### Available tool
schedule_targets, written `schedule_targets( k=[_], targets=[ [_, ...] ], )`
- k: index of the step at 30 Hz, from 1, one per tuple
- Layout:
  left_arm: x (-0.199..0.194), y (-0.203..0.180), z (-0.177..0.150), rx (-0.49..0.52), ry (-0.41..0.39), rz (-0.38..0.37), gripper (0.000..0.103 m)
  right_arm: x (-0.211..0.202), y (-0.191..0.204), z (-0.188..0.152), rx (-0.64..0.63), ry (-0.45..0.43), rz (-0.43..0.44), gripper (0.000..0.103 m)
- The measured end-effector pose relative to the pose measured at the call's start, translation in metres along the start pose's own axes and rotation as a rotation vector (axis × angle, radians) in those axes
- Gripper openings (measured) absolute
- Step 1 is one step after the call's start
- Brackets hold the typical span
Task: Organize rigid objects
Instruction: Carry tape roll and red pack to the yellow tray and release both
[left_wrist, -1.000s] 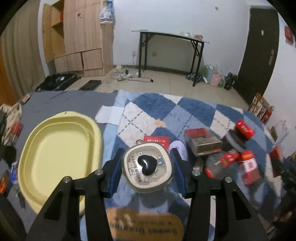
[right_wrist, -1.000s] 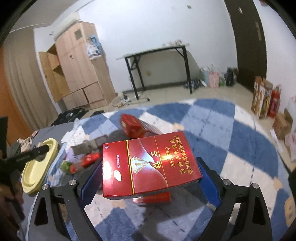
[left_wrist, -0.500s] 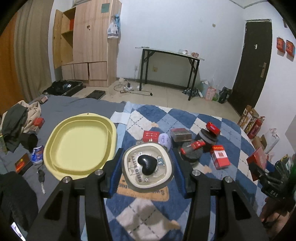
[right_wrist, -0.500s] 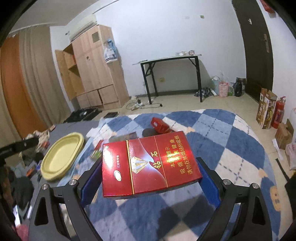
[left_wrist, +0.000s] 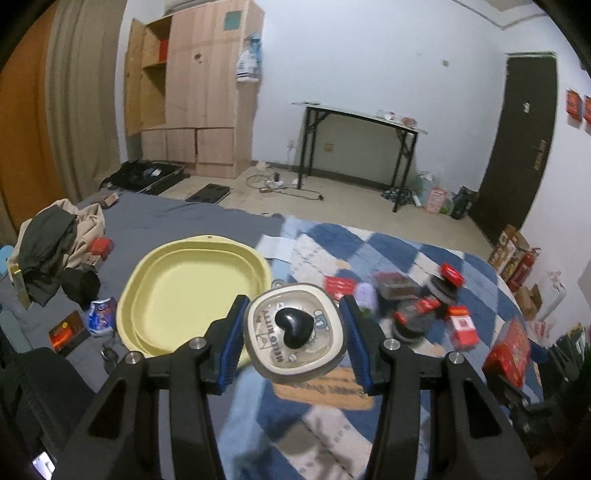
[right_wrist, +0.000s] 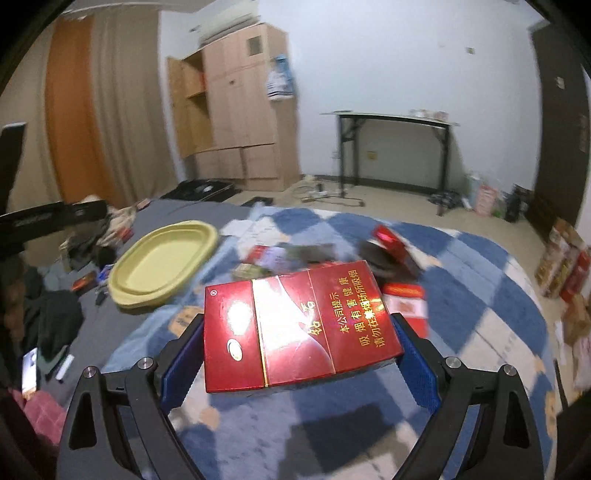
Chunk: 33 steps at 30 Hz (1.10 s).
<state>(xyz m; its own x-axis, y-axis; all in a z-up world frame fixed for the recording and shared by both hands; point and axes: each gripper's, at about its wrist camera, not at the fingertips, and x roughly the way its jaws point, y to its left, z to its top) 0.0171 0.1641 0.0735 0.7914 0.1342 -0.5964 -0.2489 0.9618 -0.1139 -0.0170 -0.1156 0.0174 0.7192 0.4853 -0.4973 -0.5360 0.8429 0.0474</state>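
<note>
My left gripper (left_wrist: 295, 334) is shut on a cream square lid (left_wrist: 295, 332) with a black heart-shaped knob, held in the air above the blue checked rug (left_wrist: 399, 251). Just left of it lies the yellow oval tray (left_wrist: 192, 288), seen too in the right wrist view (right_wrist: 166, 262). My right gripper (right_wrist: 301, 345) is shut on a large red cigarette carton (right_wrist: 299, 325), tilted, well above the rug (right_wrist: 461, 295). Several red packs and dark tins (left_wrist: 432, 306) lie scattered on the rug to the right of the lid.
A pile of clothes (left_wrist: 51, 240) and small items lie on the grey sheet left of the tray. A wooden wardrobe (left_wrist: 195, 92), a black table (left_wrist: 362, 122) and a dark door (left_wrist: 517, 140) stand at the back. A phone (right_wrist: 29, 369) lies at the left.
Both grippers have risen and drawn back from the rug with their loads. The tray and scattered packs look smaller and farther away. The red carton has rolled to a tilt.
</note>
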Motion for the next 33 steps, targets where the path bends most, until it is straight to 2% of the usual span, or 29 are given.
schedule_targets(
  k=[4,7,9,15,20,24,30,33],
  targets=[
    [0.025,0.038,0.016,-0.035,0.015,0.06,0.051,0.033,0.037,0.035,-0.077,-0.001,0.081,0.094],
    [0.044,0.072,0.02,-0.052,0.028,0.103,0.051,0.076,0.07,0.058,-0.12,0.028,0.152,0.094],
    [0.063,0.1,0.018,-0.101,0.05,0.116,0.051,0.109,0.095,0.07,-0.158,0.052,0.206,0.094],
    [0.119,0.158,-0.001,-0.182,0.151,0.146,0.051,0.206,0.147,0.081,-0.267,0.158,0.291,0.094],
    [0.173,0.179,-0.018,-0.164,0.249,0.127,0.051,0.266,0.187,0.085,-0.396,0.227,0.318,0.094],
    [0.202,0.186,-0.03,-0.179,0.289,0.113,0.051,0.319,0.198,0.085,-0.449,0.285,0.325,0.094],
    [0.222,0.188,-0.047,-0.176,0.33,0.128,0.051,0.357,0.212,0.078,-0.511,0.358,0.34,0.094],
    [0.222,0.185,-0.047,-0.147,0.311,0.147,0.051,0.366,0.22,0.074,-0.56,0.355,0.321,0.094]
  ],
)
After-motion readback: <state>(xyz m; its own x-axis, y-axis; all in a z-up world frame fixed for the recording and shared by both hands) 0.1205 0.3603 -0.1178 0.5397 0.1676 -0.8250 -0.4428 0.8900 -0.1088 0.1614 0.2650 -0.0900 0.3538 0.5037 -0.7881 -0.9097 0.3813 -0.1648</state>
